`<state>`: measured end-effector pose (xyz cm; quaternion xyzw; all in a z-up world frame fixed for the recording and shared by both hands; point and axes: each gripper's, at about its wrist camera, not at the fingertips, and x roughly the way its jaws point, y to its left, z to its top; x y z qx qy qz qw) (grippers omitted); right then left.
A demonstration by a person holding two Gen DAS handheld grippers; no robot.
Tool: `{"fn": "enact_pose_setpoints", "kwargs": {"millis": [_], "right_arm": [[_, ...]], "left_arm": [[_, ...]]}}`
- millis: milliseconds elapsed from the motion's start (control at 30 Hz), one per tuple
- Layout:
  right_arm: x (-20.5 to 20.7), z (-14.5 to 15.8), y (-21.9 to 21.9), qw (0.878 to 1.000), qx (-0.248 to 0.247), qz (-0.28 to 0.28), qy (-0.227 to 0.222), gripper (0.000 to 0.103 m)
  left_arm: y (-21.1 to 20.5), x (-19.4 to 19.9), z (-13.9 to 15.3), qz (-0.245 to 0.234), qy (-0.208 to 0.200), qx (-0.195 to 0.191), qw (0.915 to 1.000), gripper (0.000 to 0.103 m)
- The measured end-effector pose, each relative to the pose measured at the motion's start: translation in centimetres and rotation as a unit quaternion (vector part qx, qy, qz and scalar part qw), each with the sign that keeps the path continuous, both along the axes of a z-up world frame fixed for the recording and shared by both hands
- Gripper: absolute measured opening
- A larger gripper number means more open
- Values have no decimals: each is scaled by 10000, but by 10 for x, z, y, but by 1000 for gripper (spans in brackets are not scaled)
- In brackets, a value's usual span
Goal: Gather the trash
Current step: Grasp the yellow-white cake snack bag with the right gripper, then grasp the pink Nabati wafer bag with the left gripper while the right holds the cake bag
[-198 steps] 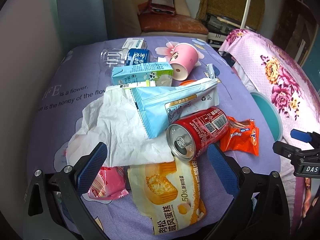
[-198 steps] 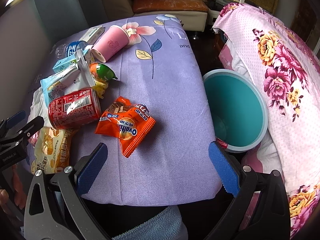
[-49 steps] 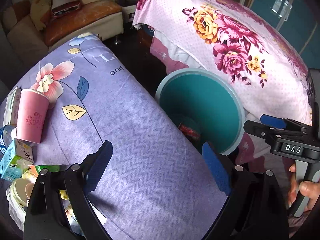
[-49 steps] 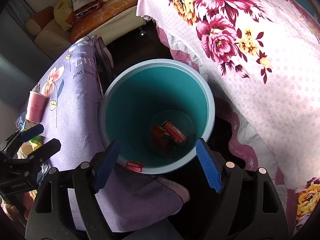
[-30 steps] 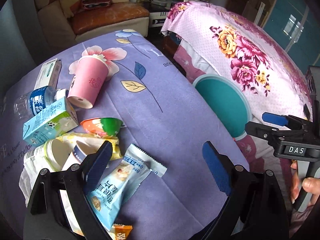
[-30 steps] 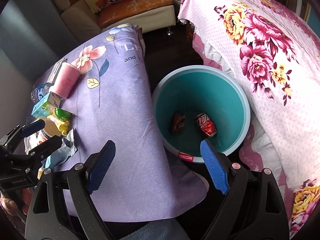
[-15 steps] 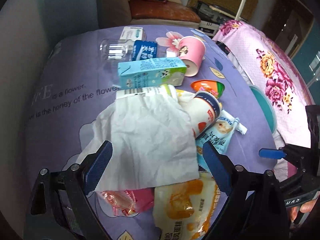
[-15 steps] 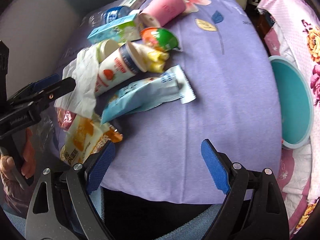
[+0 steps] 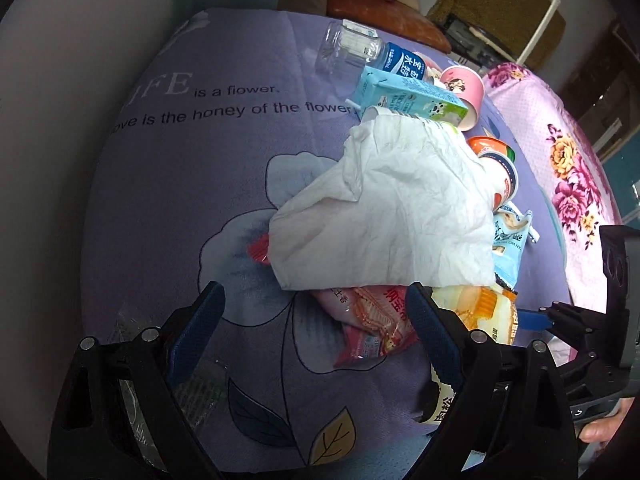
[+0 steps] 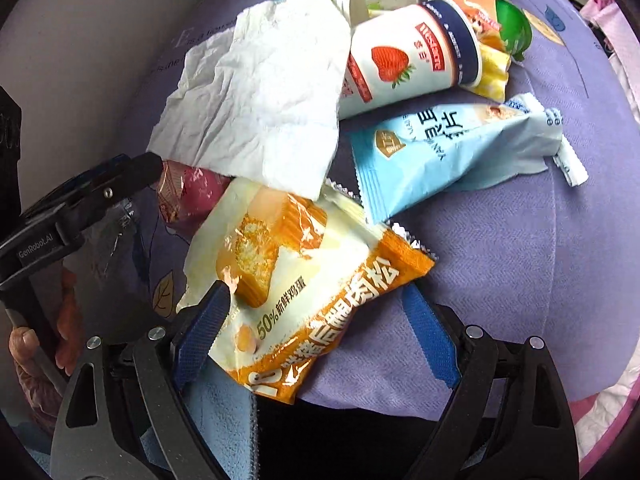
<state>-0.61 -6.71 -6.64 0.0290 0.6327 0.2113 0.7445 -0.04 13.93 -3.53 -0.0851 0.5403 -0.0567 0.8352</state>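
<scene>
The right tool (image 10: 314,330), its jaws just closing but not yet gripping, straddles the cake wrapper (image 10: 296,280) at the near edge of the desk (image 10: 540,272). The left tool (image 9: 312,332) hangs wide open and empty over a pink wrapper (image 9: 372,328) beside the tissue (image 9: 396,216).

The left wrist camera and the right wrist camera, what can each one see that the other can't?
Only the left wrist view shows the clear water bottle and the words printed on the purple cloth.

Only the right wrist view shows the strawberry picture on the white cup and the whole light blue wrapper. The right tongs have just been closing around the orange cake packet.

Both show the crumpled white tissue, the blue milk carton and the pink snack packet.
</scene>
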Motion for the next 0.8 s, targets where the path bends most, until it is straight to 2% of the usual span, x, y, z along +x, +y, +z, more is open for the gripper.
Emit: {"fn": "enact_pose_setpoints", "kwargs": {"millis": [33, 67, 200, 400, 533, 667, 700, 733, 767, 800], "right_arm": [[0, 1, 2, 10000, -5, 2, -25, 59], [-1, 1, 4, 10000, -20, 14, -35, 40], [-1, 2, 2, 9999, 145, 26, -2, 26], [-10, 34, -2, 9983, -46, 220, -540, 19], [-10, 53, -23, 9960, -184, 14, -878, 18], [-6, 68, -51, 9936, -160, -302, -1077, 17], [-5, 71, -57, 9928, -151, -383, -1127, 17], [-3, 73, -61, 9921, -139, -450, -1163, 17], [-3, 75, -67, 9915, -127, -509, -1193, 16], [-1, 76, -70, 9909, -114, -564, -1220, 16]], "left_arm": [[0, 0, -2, -8, 28, 6, 10000, 92], [0, -1, -4, -19, 54, 7, 10000, 92], [-8, -3, -11, -126, 142, -49, 9998, 92], [-18, -8, -16, -285, 226, -13, 9993, 92], [-23, -6, -22, -223, 347, -87, 9991, 92], [-34, -3, -24, -182, 278, -45, 9994, 91], [-37, -3, -23, -150, 236, 1, 9996, 88], [-39, -3, -21, -130, 172, 93, 9997, 76], [-42, -3, -19, -143, 144, 173, 9996, 55], [-43, -4, -18, -161, 151, 150, 9996, 42]]}}
